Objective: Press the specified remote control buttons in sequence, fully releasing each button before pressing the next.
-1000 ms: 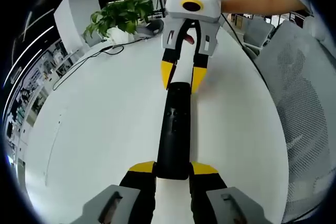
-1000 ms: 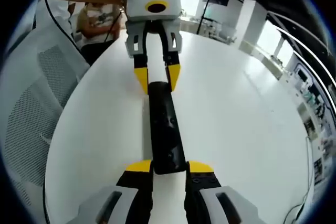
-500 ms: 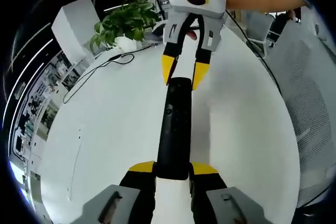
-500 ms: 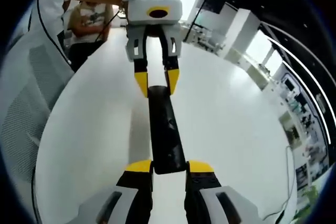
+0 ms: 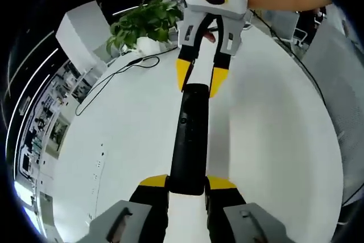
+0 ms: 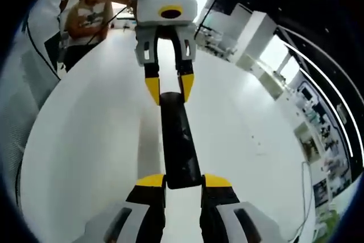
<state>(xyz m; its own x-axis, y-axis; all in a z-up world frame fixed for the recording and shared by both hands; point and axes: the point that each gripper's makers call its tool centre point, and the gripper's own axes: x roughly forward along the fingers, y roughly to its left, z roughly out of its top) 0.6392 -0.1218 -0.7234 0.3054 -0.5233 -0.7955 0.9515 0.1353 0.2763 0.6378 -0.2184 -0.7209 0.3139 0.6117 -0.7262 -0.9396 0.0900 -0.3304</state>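
Note:
A long black remote control [image 5: 189, 135] is held between both grippers above the white table [image 5: 114, 140]. In the left gripper view my left gripper [image 5: 187, 183] is shut on the remote's near end, its yellow tips on either side. The right gripper [image 5: 198, 81] comes in from the top and clamps the far end. In the right gripper view the same remote control [image 6: 177, 140] runs up the middle. My right gripper [image 6: 183, 181] is shut on its near end and the left gripper [image 6: 168, 87] grips the far end. Small buttons show faintly on the remote's face.
A potted green plant [image 5: 142, 21] and a black cable [image 5: 114, 78] lie at the table's far side, beside a white cabinet [image 5: 79, 32]. A mesh chair [image 5: 341, 55] stands at the right edge. A seated person [image 6: 85, 21] is beyond the table.
Both views have swung against the room, so the background has shifted. The remote stays clamped between the two grippers in the same way.

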